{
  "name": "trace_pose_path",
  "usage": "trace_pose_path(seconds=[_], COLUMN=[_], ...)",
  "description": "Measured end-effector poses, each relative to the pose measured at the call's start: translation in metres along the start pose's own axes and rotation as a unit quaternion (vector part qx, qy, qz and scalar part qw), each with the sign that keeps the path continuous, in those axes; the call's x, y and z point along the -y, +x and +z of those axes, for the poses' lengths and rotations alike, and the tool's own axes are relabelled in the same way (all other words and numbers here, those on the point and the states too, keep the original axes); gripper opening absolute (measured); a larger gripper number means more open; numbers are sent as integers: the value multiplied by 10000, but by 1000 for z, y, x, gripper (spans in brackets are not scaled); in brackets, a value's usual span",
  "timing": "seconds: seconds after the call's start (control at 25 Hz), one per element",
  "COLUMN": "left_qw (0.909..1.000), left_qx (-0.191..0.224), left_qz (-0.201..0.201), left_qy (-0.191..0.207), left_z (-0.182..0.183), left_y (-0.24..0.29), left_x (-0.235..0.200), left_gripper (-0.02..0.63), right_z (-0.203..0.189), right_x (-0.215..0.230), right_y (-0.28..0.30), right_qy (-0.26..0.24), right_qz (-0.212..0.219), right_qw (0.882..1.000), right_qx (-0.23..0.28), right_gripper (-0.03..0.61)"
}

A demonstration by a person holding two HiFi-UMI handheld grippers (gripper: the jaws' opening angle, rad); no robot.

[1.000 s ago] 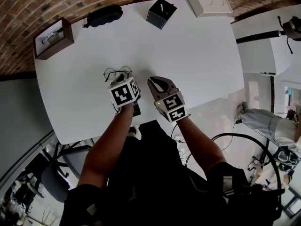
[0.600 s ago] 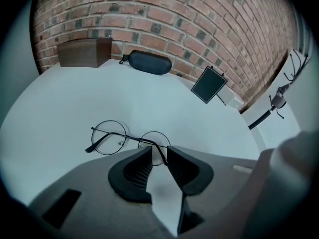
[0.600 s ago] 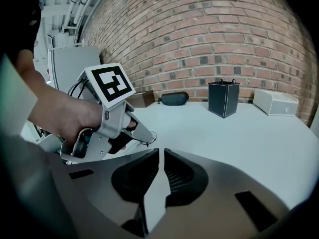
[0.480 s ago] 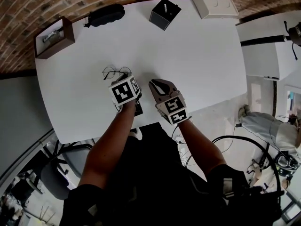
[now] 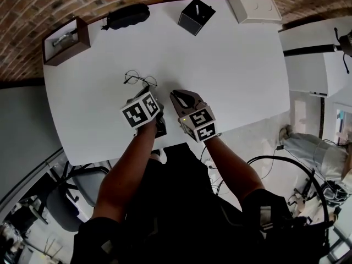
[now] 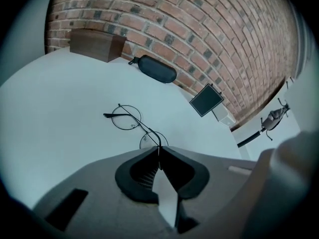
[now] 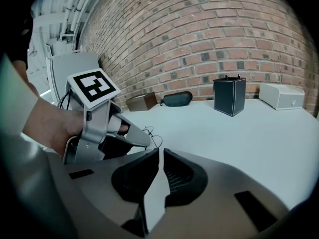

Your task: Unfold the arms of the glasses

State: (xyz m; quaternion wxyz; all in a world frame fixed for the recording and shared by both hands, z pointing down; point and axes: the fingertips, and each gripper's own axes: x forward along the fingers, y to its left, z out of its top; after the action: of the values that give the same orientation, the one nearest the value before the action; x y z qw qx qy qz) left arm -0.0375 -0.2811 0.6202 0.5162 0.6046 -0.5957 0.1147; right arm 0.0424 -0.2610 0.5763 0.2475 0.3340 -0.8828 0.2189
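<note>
Glasses [image 6: 126, 118] on white counter [image 5: 236, 59]; left tool [image 6: 159, 152], its jaws just closing, pinches one thin arm; right tool [image 7: 160, 152] pressed together, empty, alongside.

Round wire-rimmed glasses [image 6: 139, 127] lie on the white table [image 6: 60, 98], one arm pinched by the left gripper's [image 6: 159, 151] just-closing jaws.

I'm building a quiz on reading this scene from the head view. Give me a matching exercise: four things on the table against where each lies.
Things:
1 glasses
2 black case
3 wooden box
4 white box

Places:
A far right corner
B far left corner
C middle of the table, nearest the person
D far edge, between the wooden box and the black holder

Pairs: 1-C, 2-D, 3-B, 4-A
</note>
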Motion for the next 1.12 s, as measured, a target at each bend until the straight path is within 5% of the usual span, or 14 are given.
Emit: trace_pose_path(seconds=[0.32,0.6,0.84,1.12], left_qw=[9947,9782,9758,9593], left_qx=[226,523,650,702], left_qz=[-669,-1435,-1485,-1838], left_qy=[-745,-1404,-1467,-2028], left_z=[6,22,23,22], left_y=[-14,-45,-64,-84], left_x=[5,7,-8,-12], left_gripper=[28,28,26,26], right_z=[9,10,30,32], right_x=[-12,-25,-47,-62], right_y=[28,34,35,60], right_qy=[-108,-283,-808,-1285], right_qz=[231,227,168,248], right_qw=[9996,9993,9965,9914], right_qx=[-85,-110,126,-99], right_gripper=[9,9,9,9])
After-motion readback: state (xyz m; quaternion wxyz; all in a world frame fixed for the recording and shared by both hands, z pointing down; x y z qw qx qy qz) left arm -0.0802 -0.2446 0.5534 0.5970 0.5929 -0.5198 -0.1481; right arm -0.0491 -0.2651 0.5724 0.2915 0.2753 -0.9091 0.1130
